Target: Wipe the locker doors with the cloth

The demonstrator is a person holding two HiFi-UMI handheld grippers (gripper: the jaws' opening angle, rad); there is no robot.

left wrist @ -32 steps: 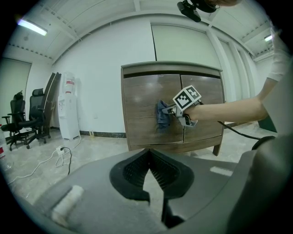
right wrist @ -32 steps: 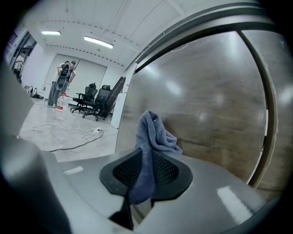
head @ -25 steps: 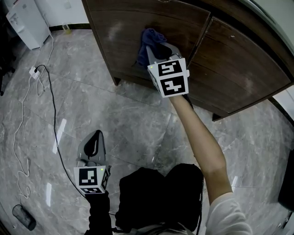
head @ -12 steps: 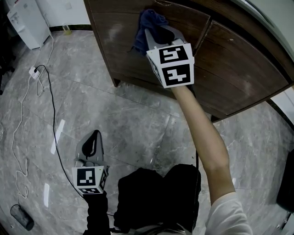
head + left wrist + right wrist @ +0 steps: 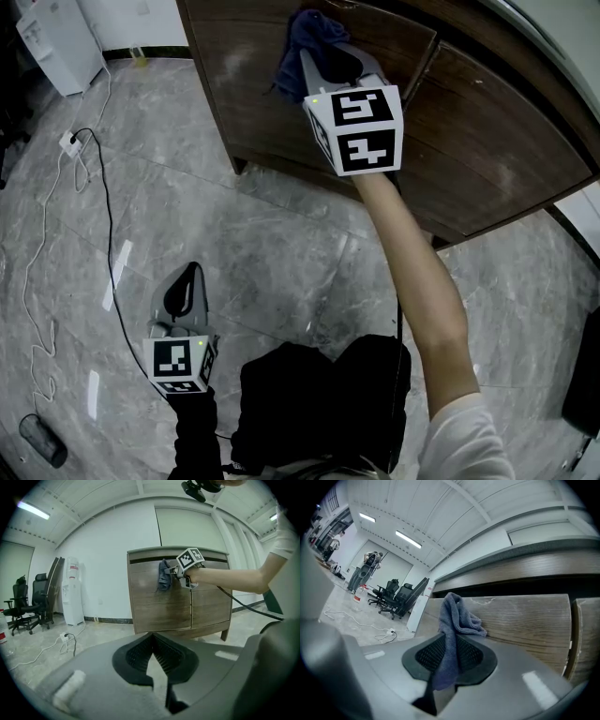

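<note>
Head view
- Right gripper (image 5: 321,58): held out at the end of a bare arm (image 5: 412,281), its marker cube toward the camera; its jaws are closed on the cloth.
- Cloth (image 5: 307,30): dark blue and bunched, seen at the upper part of the left locker door (image 5: 248,89), just ahead of the jaw tips.
- Right locker door (image 5: 487,122): brown wood, seen beside the left one, with a narrow seam between them.
- Left gripper (image 5: 190,274): held low over the grey marble floor (image 5: 281,253), well apart from the locker; its tips are seen together, with nothing in them.
- Cable (image 5: 105,216): laid across the floor from a power strip (image 5: 70,143).

Left gripper view
- Left gripper (image 5: 151,638): pads are met at the tips; nothing is gripped.
- Locker (image 5: 159,606): seen ahead on short legs, with the cloth (image 5: 164,575) hanging against the top of its left door.
- Right gripper (image 5: 174,571): seen at the cloth, just below the locker's upper edge.
- Water dispenser (image 5: 73,590): stood at the white wall, left of the locker.

Right gripper view
- Right gripper (image 5: 449,638): jaws are clamped on a fold of the cloth.
- Cloth (image 5: 459,616): pinched between the pads, its free bunch pushed up against the left door (image 5: 520,618) near the top edge.
- Office chairs (image 5: 393,597): seen far off at left.
</note>
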